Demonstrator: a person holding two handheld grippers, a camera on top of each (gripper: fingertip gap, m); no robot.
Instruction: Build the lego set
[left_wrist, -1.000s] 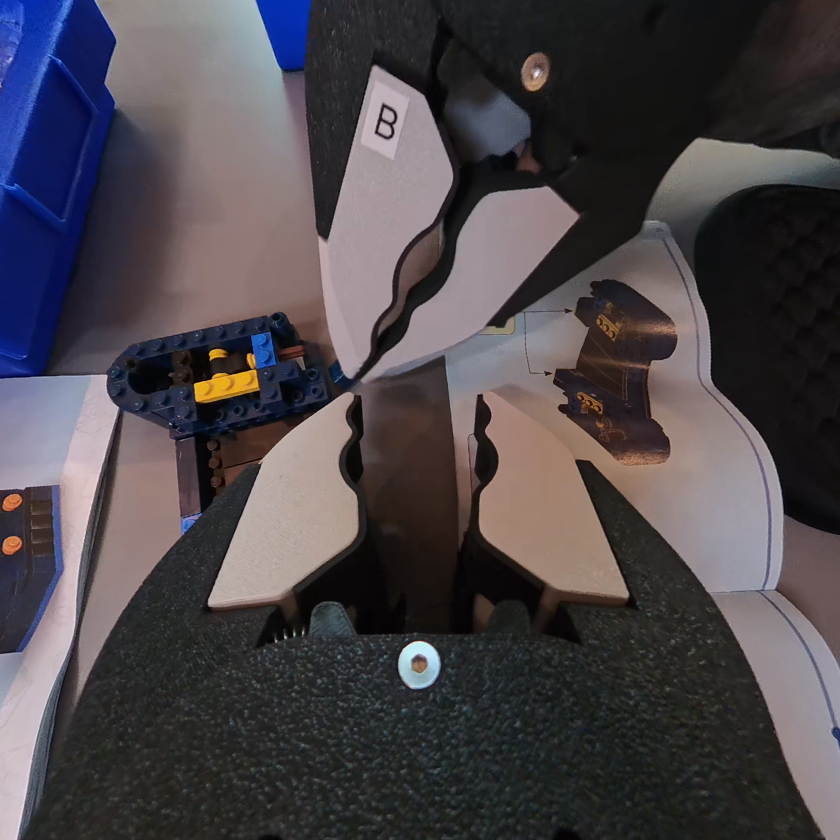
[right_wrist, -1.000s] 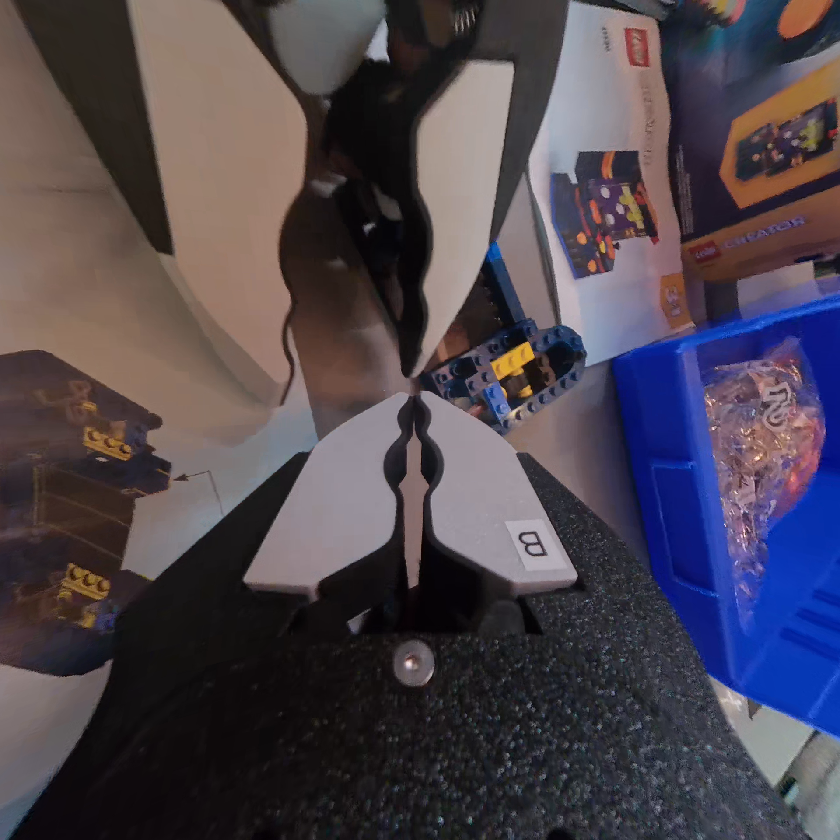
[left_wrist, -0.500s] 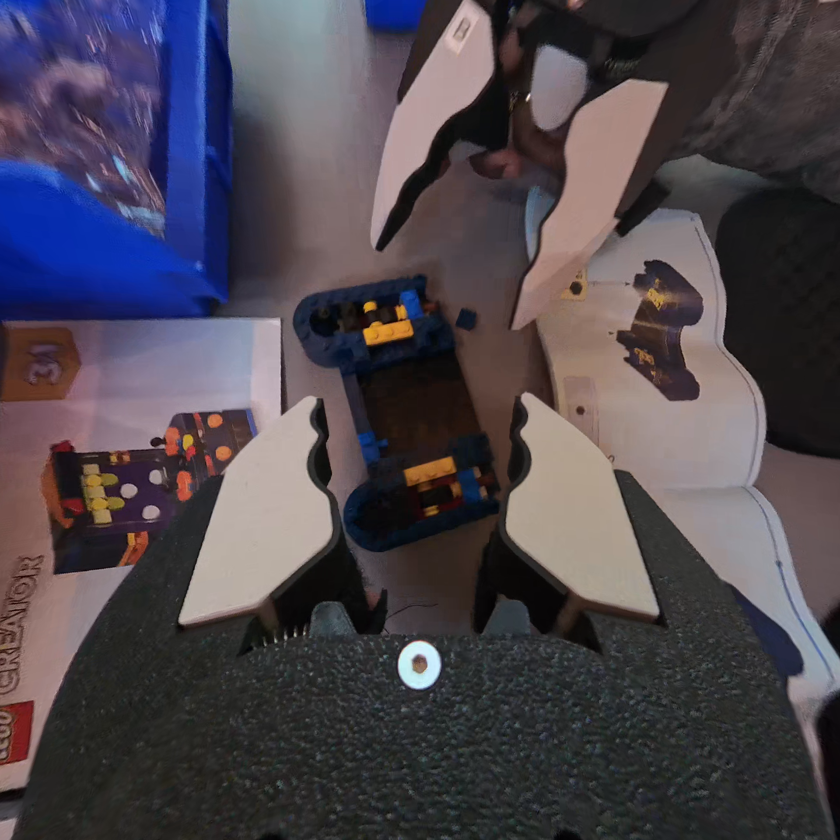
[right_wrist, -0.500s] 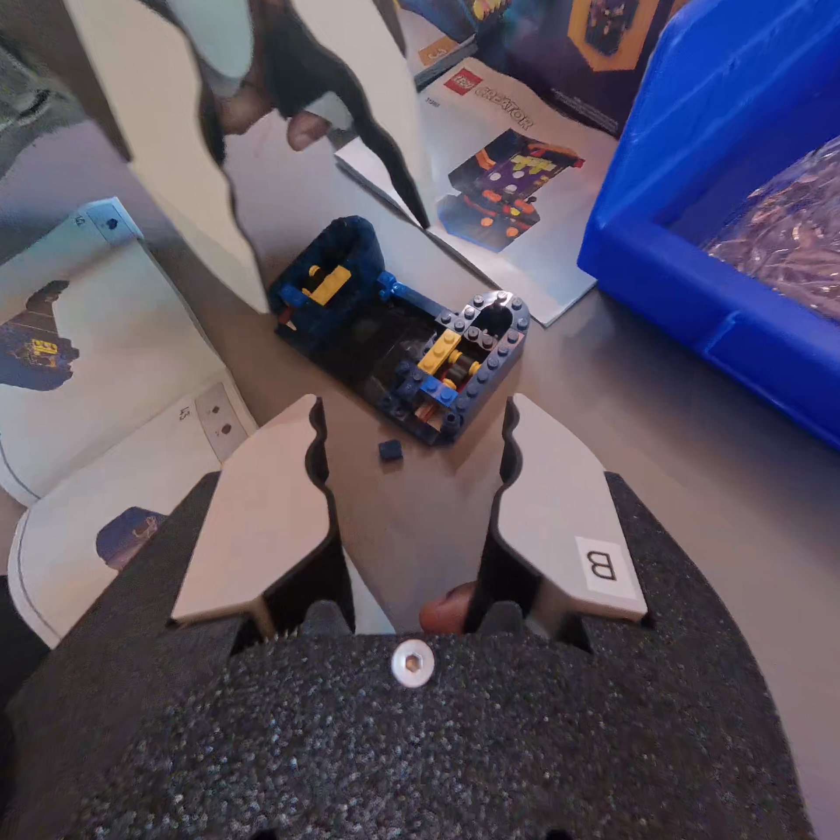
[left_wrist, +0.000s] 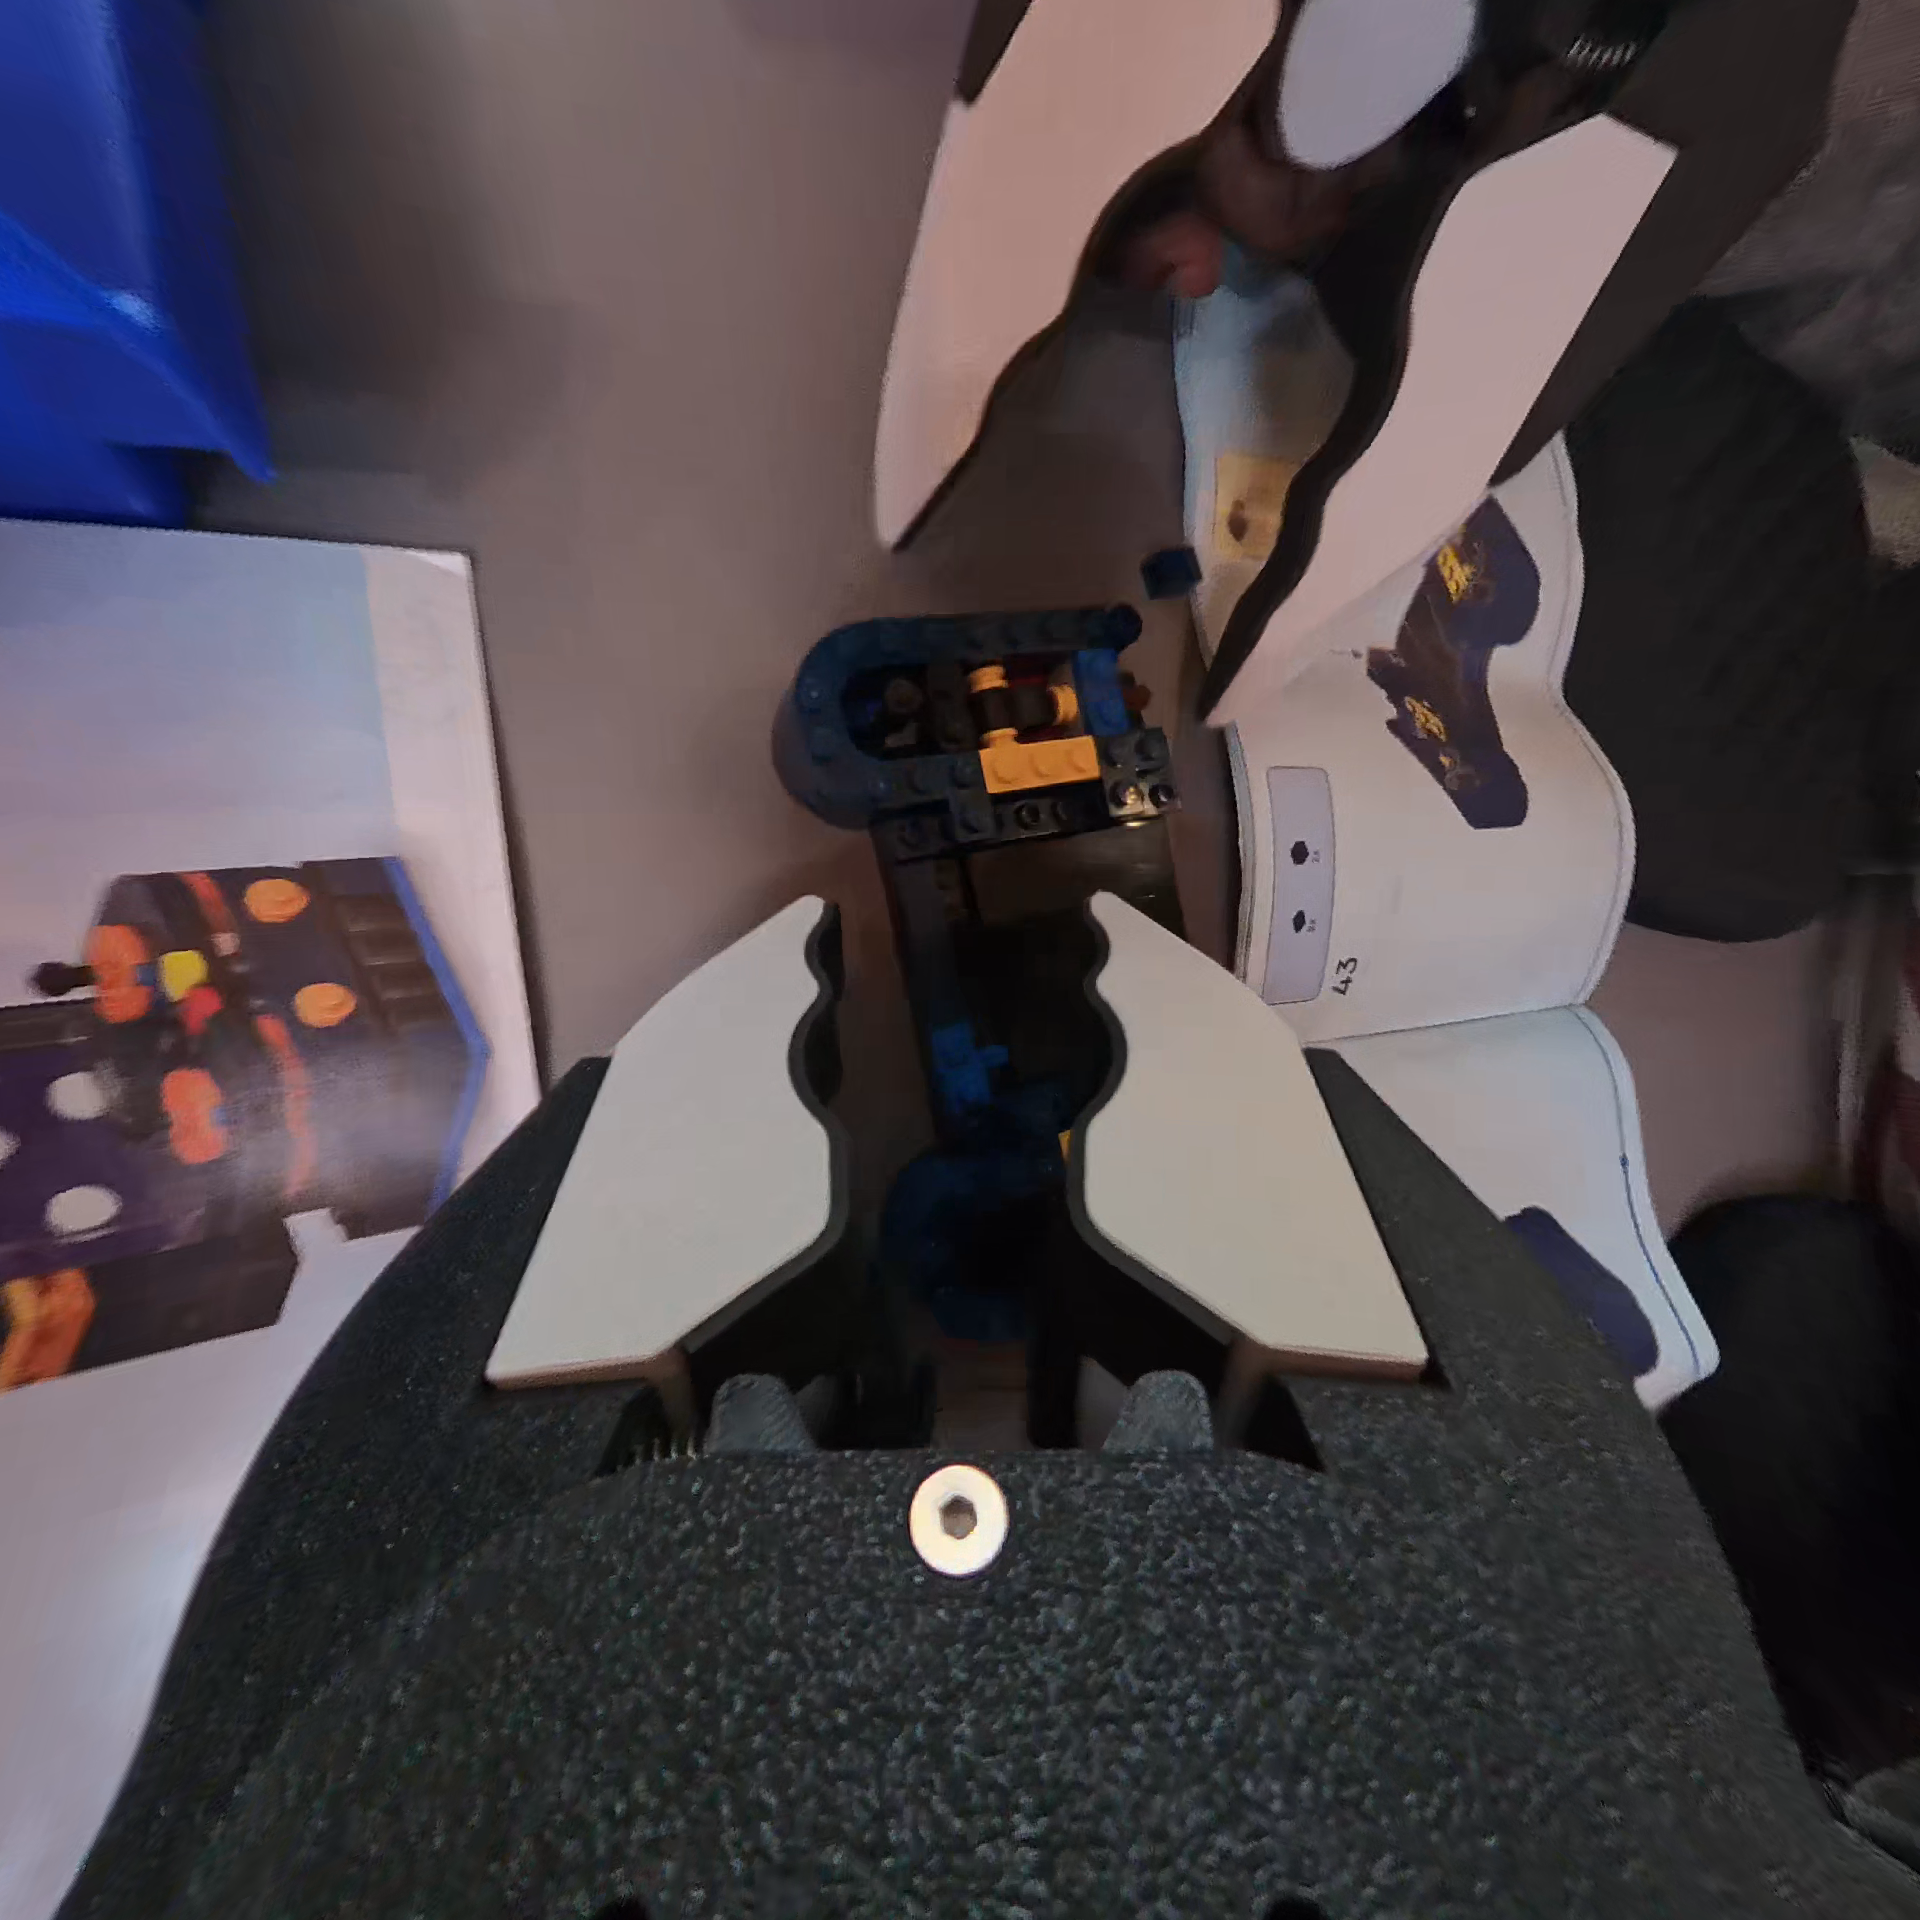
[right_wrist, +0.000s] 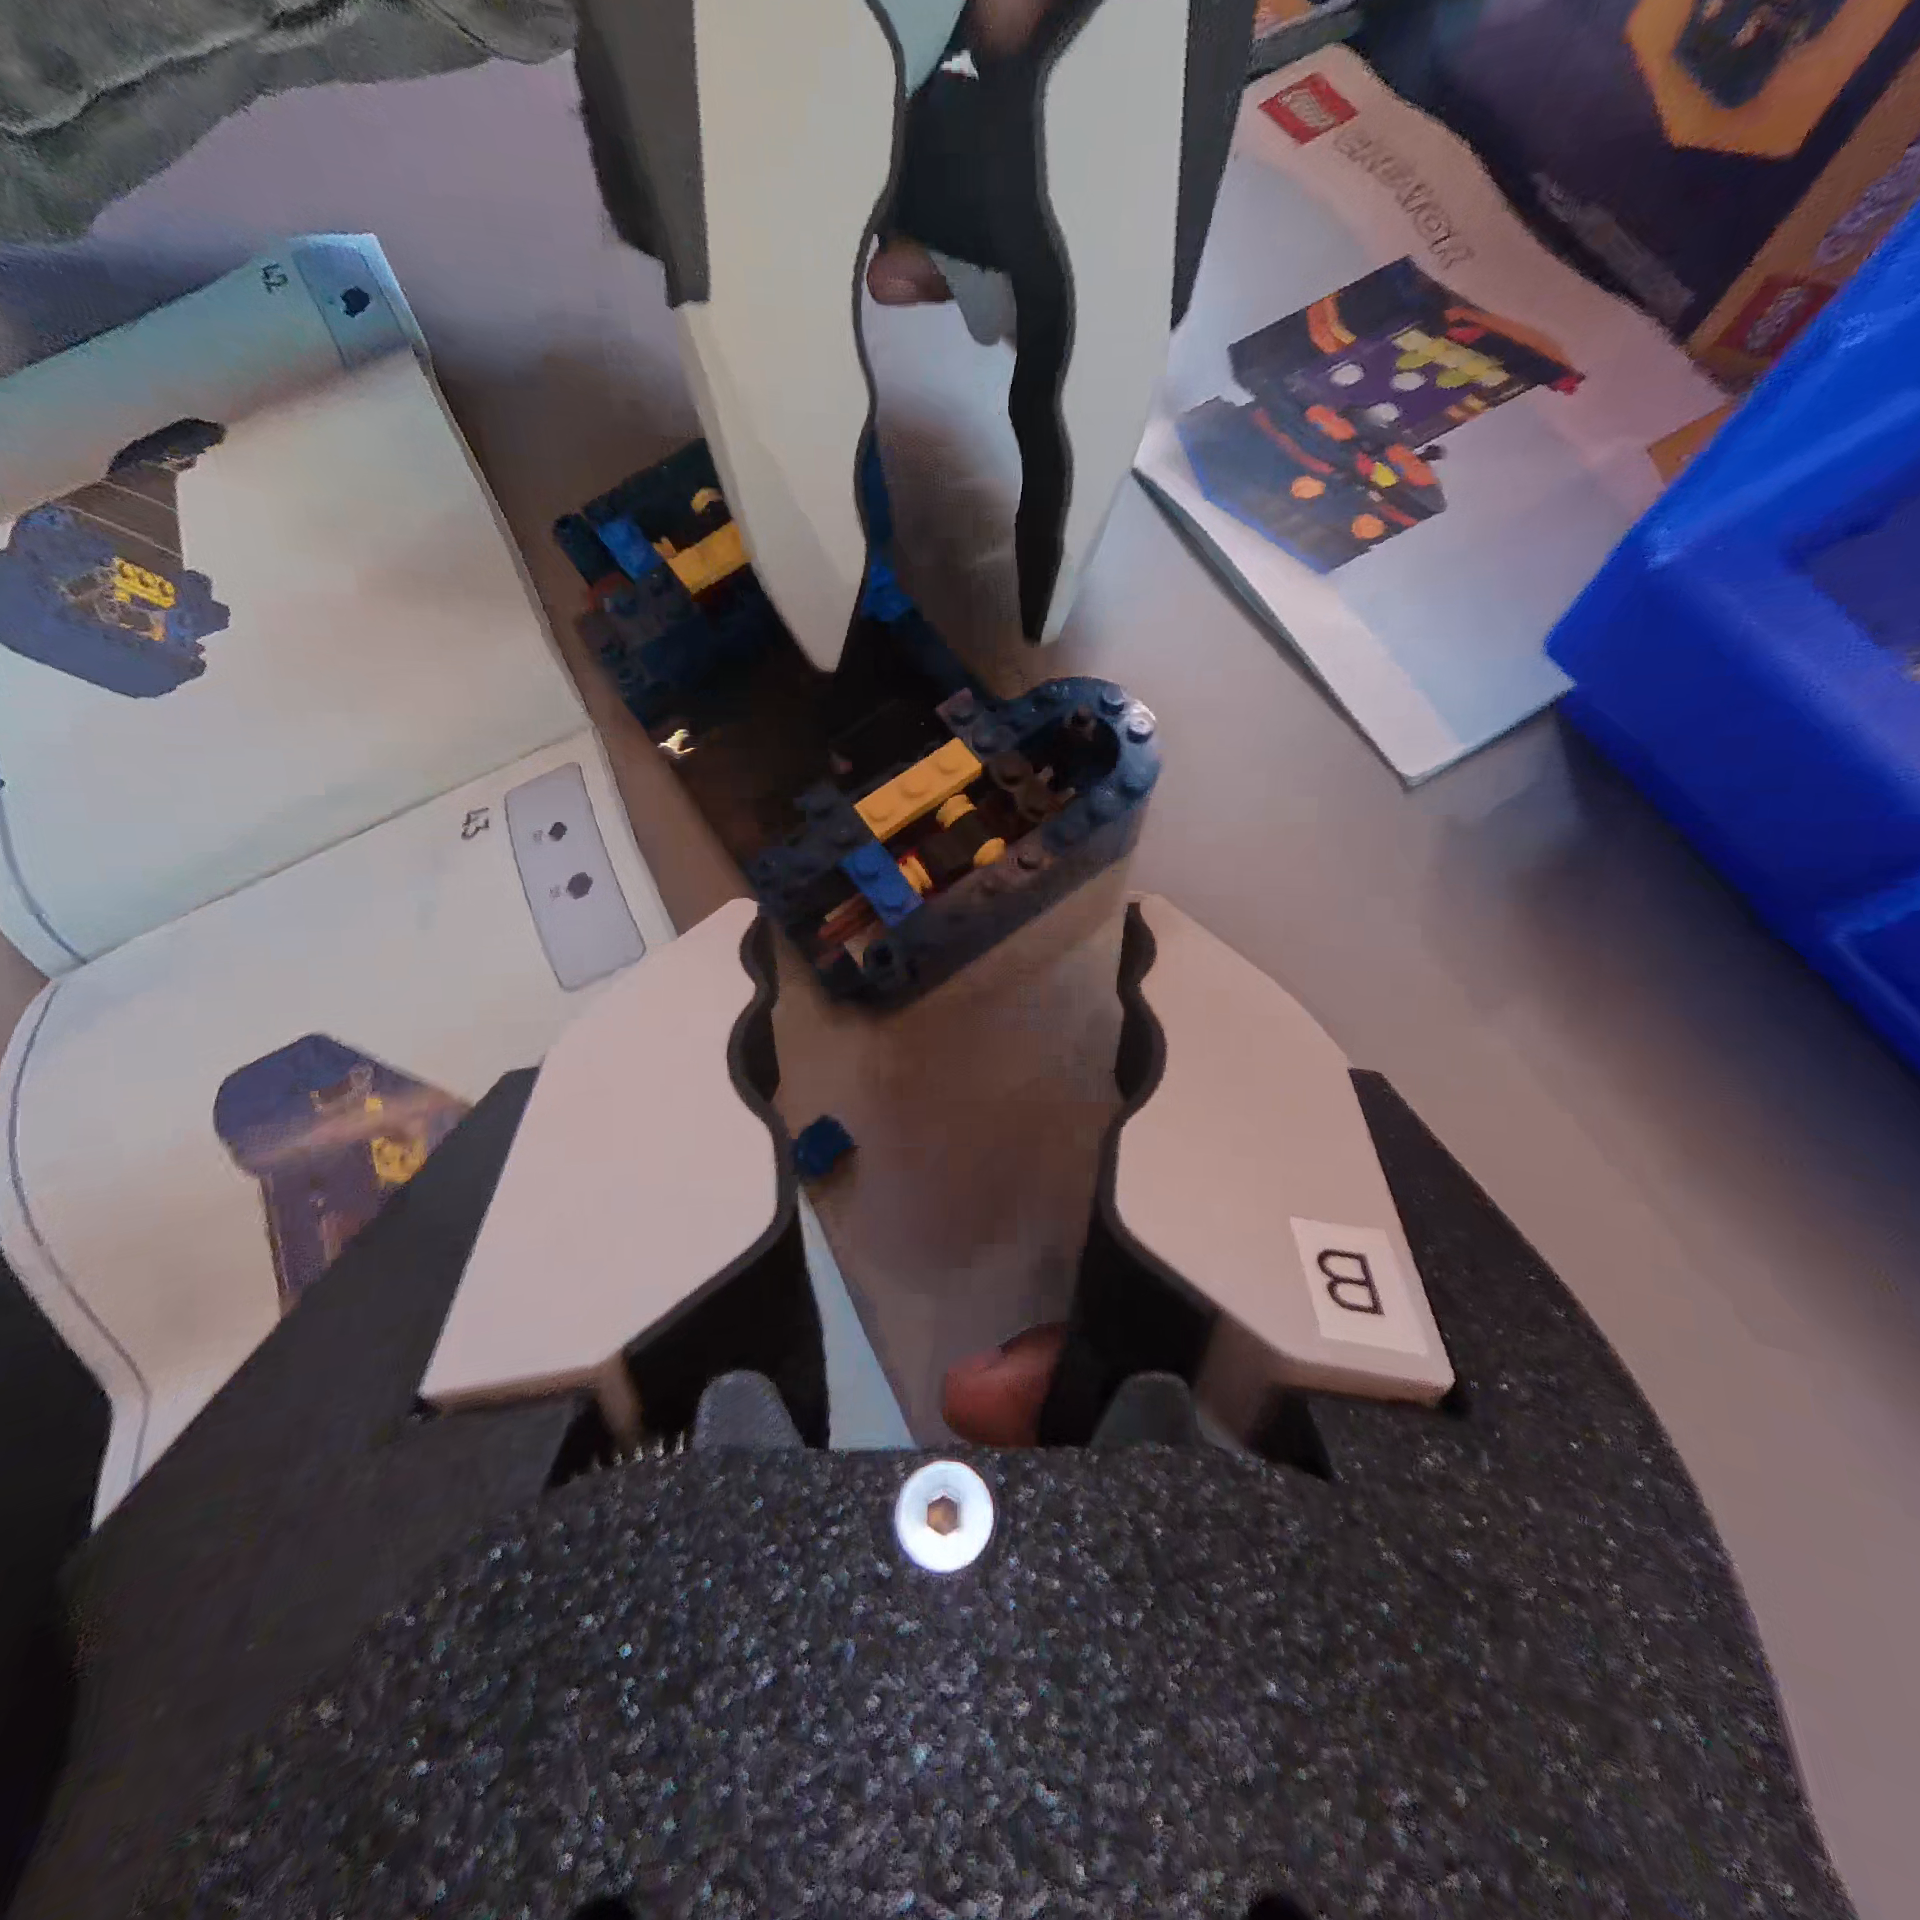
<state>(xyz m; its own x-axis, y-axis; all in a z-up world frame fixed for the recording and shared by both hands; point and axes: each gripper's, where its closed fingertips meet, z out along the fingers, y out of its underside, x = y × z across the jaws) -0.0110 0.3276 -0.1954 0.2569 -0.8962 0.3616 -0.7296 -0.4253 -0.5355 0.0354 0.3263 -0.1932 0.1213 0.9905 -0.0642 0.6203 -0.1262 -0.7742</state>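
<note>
Worktop (right_wrist: 1403, 1039) first: we see a plain grey surface carrying everything. At its edge sits a blue bin (right_wrist: 1766, 675), on the right of the right wrist view. Beside the bin lies a closed booklet (right_wrist: 1403, 468) with a colourful picture on its cover. An open booklet (left_wrist: 1455, 831) with printed building steps is spread on the other side of the middle.

Between the two booklets we find our two tools facing each other. The left tool (left_wrist: 956, 914) straddles the near half of a dark blue and black brick model (left_wrist: 987, 748) that lies flat on the worktop. The model's long black plate runs between its fingers. A strip of worktop shows between one finger (left_wrist: 727, 1039) and the model's edge, so we read this tool as released and not pinching. The right tool (right_wrist: 940, 914) hangs spread wide with a bare grasp, its tips just short of the model's rounded far end.

That end is an oval blue frame with a yellow plate, a blue brick and small yellow and black parts inside. A single small dark blue brick (right_wrist: 824, 1146) lies loose on the worktop, just beside the right tool's inner finger edge and touching neither tool.
</note>
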